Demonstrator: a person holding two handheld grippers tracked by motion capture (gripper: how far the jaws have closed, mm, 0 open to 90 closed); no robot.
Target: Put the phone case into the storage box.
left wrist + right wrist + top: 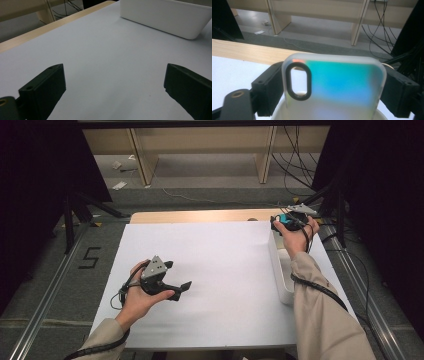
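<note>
Your right hand-held gripper clamps the phone case by its edges, upright above the white bin, prob. for dropping in. Left hand-held gripper wide, idle over the surface.

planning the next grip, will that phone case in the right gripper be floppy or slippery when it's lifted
The phone case looks thin and hollow, so it is probably light. Its frosted, rounded edges suggest soft plastic that may flex between the jaws of the right gripper. The glossy blue-green back could be a little slippery, though the pads hold its two side edges squarely.
</note>
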